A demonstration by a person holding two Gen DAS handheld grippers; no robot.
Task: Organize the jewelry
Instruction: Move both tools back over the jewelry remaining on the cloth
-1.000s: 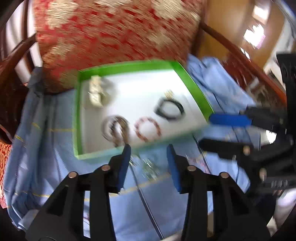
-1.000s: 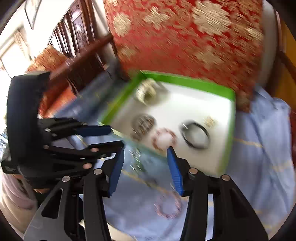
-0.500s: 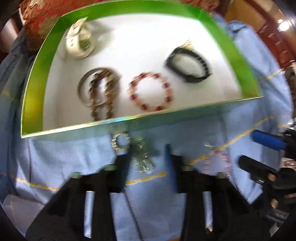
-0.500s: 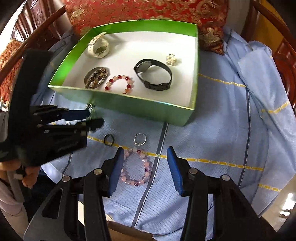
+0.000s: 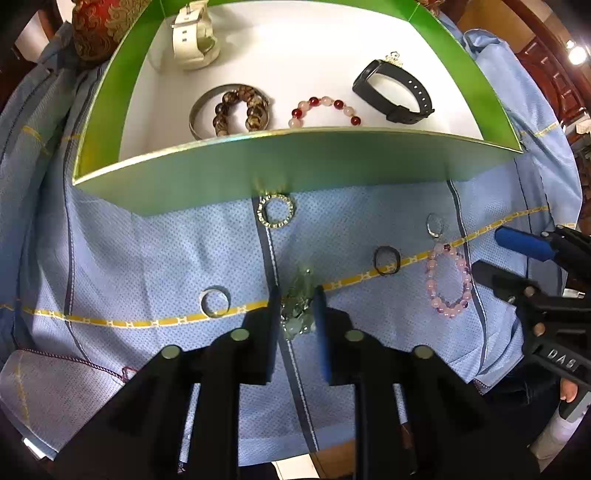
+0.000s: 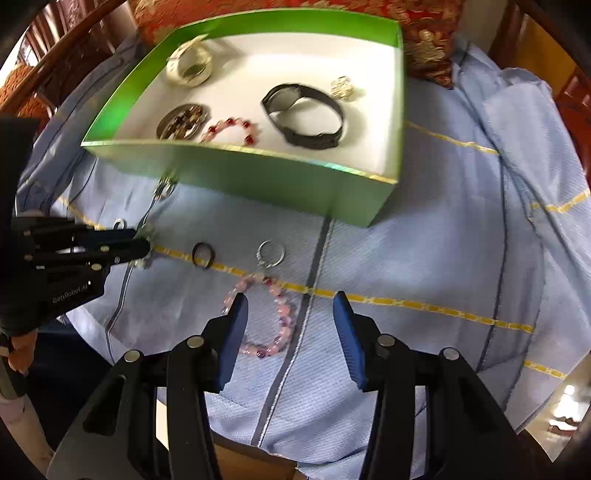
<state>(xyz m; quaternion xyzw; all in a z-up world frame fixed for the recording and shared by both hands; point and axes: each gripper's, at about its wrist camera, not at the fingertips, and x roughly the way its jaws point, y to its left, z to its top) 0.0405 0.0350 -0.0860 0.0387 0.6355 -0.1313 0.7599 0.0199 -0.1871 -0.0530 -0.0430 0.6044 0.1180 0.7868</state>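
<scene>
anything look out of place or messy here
Yes: several pieces lie loose on the blue cloth outside the green box: a pink bead bracelet, a black ring, two silver rings and a gold ring. The left gripper is closing around a pale green piece. Nothing looks damaged.

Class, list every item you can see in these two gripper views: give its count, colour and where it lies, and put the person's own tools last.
box: 1, green outside, white inside, on the cloth
white watch: 1, box, far corner
metal bangle with brown beads: 1, box, near wall
red and pale bead bracelet: 1, box
black watch: 1, box
gold charm: 1, box, beside black watch
cloth: 1, light blue, yellow lines
gold ring: 1, cloth, by box
silver rings: 2, cloth
black ring: 1, cloth
pink bead bracelet: 1, cloth
pale green pendant: 1, between left fingers
cushion: 1, red-gold, behind box
left gripper: closed on pendant
right gripper: open over pink bracelet
</scene>
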